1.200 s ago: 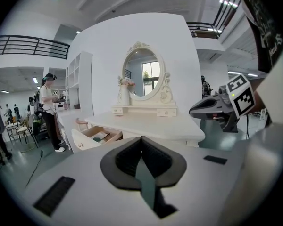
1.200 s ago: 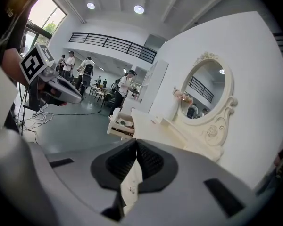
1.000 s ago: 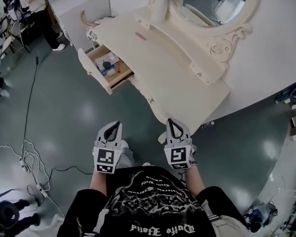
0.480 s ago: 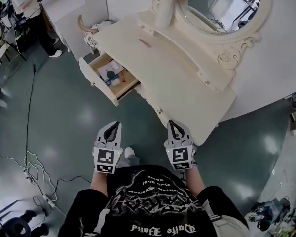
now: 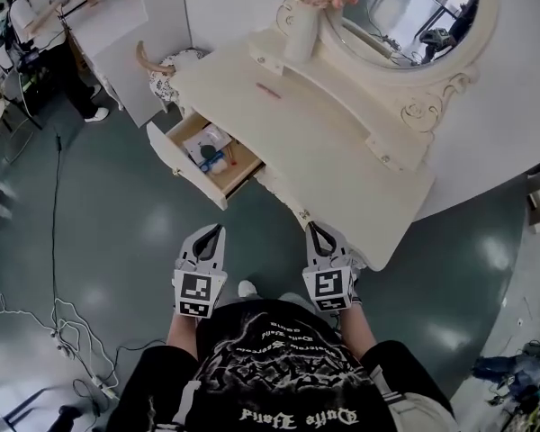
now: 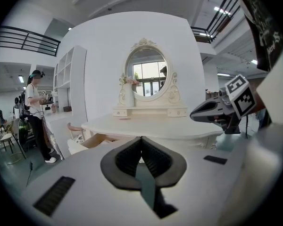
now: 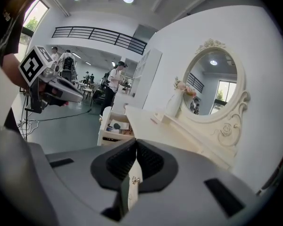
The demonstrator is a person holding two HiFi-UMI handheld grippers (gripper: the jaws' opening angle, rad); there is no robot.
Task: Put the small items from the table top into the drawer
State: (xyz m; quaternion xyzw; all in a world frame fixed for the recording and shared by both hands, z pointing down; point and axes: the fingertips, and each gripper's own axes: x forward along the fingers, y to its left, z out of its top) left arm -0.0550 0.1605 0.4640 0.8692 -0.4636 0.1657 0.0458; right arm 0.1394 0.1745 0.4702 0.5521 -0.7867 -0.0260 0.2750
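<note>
A cream dressing table (image 5: 324,142) stands ahead of me, its left drawer (image 5: 191,162) pulled open with several small items inside. A small pink item (image 5: 268,90) lies on the table top near the raised back shelf; in the right gripper view the pink item (image 7: 154,121) is a small strip. My left gripper (image 5: 211,233) and right gripper (image 5: 316,231) hang side by side over the floor, short of the table's front edge. Both are shut with nothing between the jaws. The drawer (image 7: 114,126) lies left of my right gripper (image 7: 136,144).
A white vase with flowers (image 5: 304,21) and an oval mirror (image 5: 405,16) stand at the table's back. A chair (image 5: 162,61) sits left of the table. A person (image 5: 40,34) stands at a white counter far left. Cables (image 5: 63,318) trail over the floor.
The dressing table and open drawer have come closer and shifted lower in the head view as I step forward. Both grippers stay shut and empty, side by side.
</note>
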